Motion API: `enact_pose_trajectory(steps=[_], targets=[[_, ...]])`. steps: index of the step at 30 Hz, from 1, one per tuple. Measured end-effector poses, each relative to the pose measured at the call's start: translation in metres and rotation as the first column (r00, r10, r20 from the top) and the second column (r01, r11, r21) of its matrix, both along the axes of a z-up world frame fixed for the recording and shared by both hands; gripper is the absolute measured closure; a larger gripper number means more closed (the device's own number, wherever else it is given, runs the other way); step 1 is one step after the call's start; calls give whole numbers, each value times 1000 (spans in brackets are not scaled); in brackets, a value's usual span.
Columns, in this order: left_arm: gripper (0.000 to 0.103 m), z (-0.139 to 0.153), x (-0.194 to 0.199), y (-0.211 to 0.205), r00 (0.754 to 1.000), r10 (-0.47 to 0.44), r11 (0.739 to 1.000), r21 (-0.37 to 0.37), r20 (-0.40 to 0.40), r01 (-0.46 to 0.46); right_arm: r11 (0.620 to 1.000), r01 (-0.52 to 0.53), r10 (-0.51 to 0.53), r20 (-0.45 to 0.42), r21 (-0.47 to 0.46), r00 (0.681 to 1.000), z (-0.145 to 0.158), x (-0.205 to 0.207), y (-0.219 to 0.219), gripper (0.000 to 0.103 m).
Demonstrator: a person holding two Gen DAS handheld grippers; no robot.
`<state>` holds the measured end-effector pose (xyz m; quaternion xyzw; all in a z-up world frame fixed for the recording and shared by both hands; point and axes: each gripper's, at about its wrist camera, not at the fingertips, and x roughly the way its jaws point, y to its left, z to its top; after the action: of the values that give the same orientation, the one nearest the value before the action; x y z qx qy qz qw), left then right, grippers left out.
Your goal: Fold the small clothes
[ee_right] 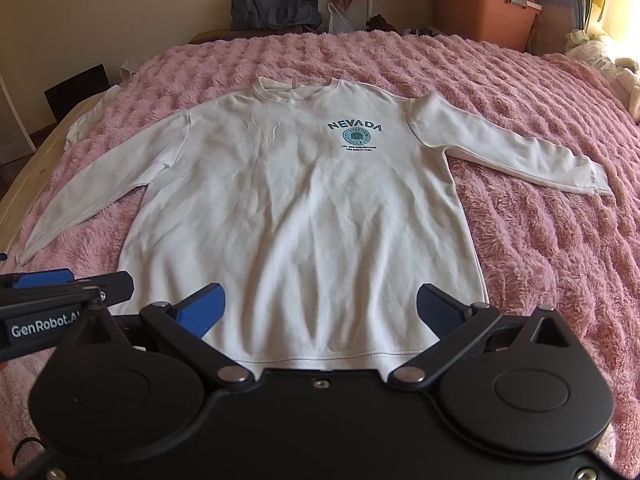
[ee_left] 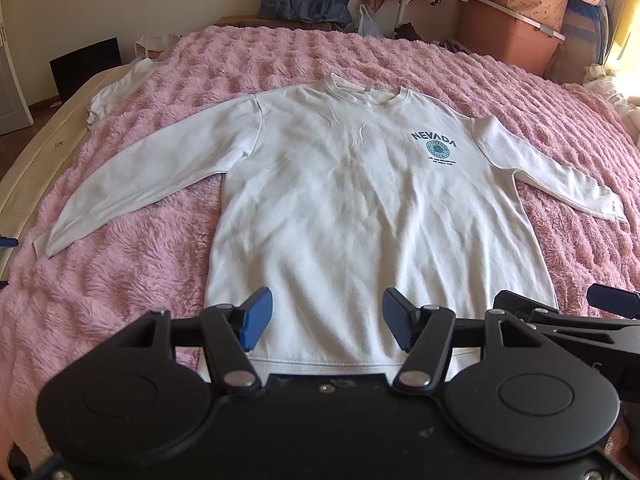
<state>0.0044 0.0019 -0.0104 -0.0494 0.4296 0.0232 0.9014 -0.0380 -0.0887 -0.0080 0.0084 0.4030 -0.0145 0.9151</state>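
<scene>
Folding not begun: sweatshirt (ee_left: 360,200) spread flat. Left gripper (ee_left: 327,323) and right gripper (ee_right: 320,312) wide open, empty. Next: pinch sleeve (ee_right: 520,156) at 2 o'clock.

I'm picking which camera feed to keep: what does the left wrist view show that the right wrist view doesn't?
Only the left wrist view: the left gripper seen head-on, open above the hem, and the right gripper at its right edge.

Only the right wrist view: the right gripper head-on, open, and a GenRobot label on the left gripper.

Both: the white sweatshirt flat, sleeves spread, on the pink blanket.
</scene>
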Motion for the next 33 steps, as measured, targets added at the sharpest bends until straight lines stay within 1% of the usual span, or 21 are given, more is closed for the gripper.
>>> enact_pose_trajectory(steps=[33], targets=[[39, -3, 5, 0, 1000, 1, 1000, 1, -28, -1, 1000, -1, 1, -6, -8, 1000, -1, 5, -2, 0]])
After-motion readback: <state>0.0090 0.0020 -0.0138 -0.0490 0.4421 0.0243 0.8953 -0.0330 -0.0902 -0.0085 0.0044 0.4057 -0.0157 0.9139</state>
